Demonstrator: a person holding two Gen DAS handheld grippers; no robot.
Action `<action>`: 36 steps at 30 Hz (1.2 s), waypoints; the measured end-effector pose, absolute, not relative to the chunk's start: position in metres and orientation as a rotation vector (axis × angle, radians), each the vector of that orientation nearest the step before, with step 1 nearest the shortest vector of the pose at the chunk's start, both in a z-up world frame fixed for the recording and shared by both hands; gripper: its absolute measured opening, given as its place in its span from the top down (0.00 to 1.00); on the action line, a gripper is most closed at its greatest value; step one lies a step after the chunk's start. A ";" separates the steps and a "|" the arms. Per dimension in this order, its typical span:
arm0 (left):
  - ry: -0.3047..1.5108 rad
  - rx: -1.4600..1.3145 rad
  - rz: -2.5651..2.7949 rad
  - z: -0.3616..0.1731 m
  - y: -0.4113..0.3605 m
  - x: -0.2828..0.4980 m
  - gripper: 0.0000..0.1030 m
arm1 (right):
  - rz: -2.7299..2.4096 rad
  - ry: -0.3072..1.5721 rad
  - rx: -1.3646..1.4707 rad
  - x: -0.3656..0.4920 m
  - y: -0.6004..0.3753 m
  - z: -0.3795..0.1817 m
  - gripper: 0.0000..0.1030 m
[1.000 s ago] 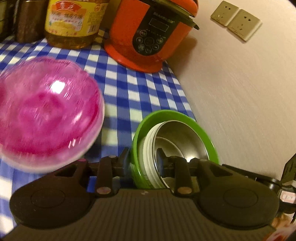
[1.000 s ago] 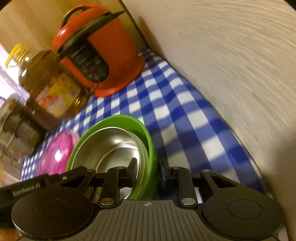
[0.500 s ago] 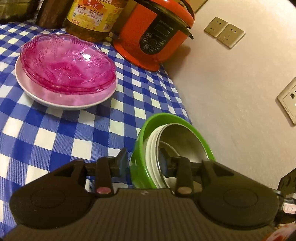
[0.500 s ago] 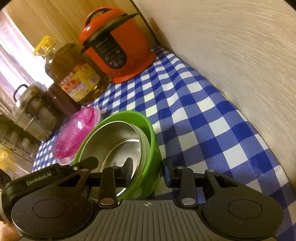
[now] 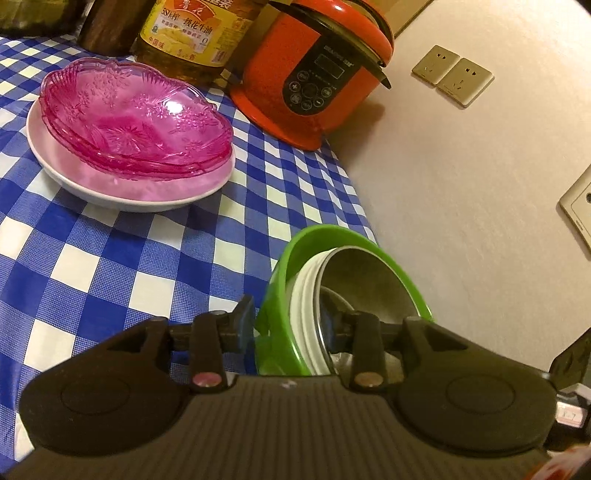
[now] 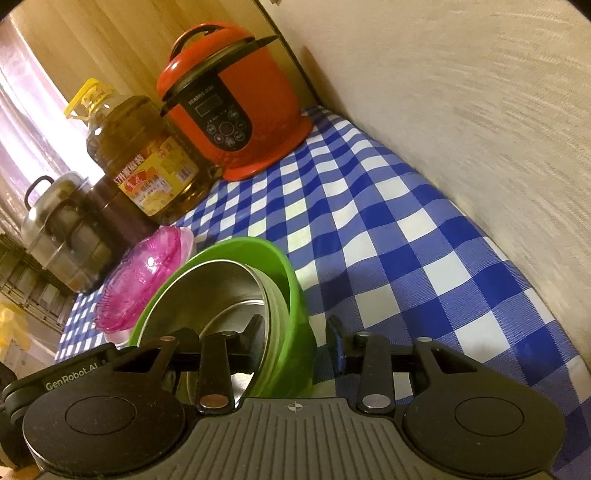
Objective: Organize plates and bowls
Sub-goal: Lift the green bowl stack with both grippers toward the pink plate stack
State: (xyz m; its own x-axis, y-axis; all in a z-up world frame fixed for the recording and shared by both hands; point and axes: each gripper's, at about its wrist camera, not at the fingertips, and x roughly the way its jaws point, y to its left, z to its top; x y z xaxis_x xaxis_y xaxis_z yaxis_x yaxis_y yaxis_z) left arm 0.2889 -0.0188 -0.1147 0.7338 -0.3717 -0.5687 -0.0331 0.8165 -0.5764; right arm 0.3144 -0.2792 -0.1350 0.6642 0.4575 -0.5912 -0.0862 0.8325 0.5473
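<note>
While both grippers straddle opposite sides of the same stack, the stack itself is a green plastic bowl (image 5: 321, 236) with white-rimmed bowls (image 5: 299, 306) and a stainless steel bowl (image 5: 369, 280) nested inside it. It sits at the near end of the blue-and-white checked counter (image 5: 92, 266), close to the beige wall (image 5: 461, 184). Its base is hidden behind the gripper bodies, so I can't confirm it is fully set down. Left gripper (image 5: 288, 325): fingers (image 5: 243, 321) narrow, one outside the green wall and one inside the steel bowl, rim between them. The outer pad is just beside the wall with a thin gap, so it isn't clamping. Right gripper (image 6: 295, 336): jaws opening, rim between them. One finger is inside the steel bowl and the outer finger (image 6: 334, 343) is clearly off the green wall, so it isn't gripping. Further back on the counter, stacked pink cut-glass dishes (image 5: 133, 118) sit on a white round plate (image 5: 129, 192), well apart from the green stack. Behind them are a yellow-labelled cooking oil bottle (image 5: 192, 33) and a red electric pressure cooker (image 5: 314, 74) at the wall. A double wall socket (image 5: 452, 75) is to the cooker's right. The right wrist view also shows a steel lidded pot (image 6: 55, 229) at far left.
</note>
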 end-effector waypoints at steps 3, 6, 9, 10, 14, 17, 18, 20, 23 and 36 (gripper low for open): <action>0.718 -0.601 -0.196 -0.116 -0.019 0.287 0.68 | 0.325 0.786 0.514 0.315 -0.278 -0.138 0.64; 0.706 -0.584 -0.193 -0.116 -0.021 0.286 0.68 | 0.330 0.780 0.514 0.316 -0.277 -0.139 0.64; 0.695 -0.577 -0.189 -0.117 -0.022 0.285 0.68 | 0.330 0.776 0.518 0.316 -0.278 -0.140 0.64; 0.694 -0.579 -0.189 -0.118 -0.022 0.285 0.68 | 0.330 0.774 0.519 0.315 -0.278 -0.140 0.64; 0.683 -0.575 -0.181 -0.118 -0.023 0.284 0.70 | 0.333 0.779 0.522 0.315 -0.277 -0.141 0.65; 0.682 -0.560 -0.178 -0.117 -0.024 0.284 0.70 | 0.335 0.776 0.527 0.315 -0.276 -0.142 0.66; 0.684 -0.558 -0.176 -0.117 -0.024 0.283 0.70 | 0.335 0.775 0.530 0.315 -0.275 -0.142 0.68; 0.689 -0.551 -0.172 -0.116 -0.024 0.283 0.71 | 0.331 0.774 0.532 0.314 -0.274 -0.142 0.69; 0.699 -0.538 -0.166 -0.115 -0.024 0.282 0.72 | 0.323 0.782 0.534 0.313 -0.273 -0.142 0.69; 0.725 -0.542 -0.161 -0.101 -0.012 0.263 0.72 | 0.333 0.826 0.526 0.300 -0.264 -0.121 0.69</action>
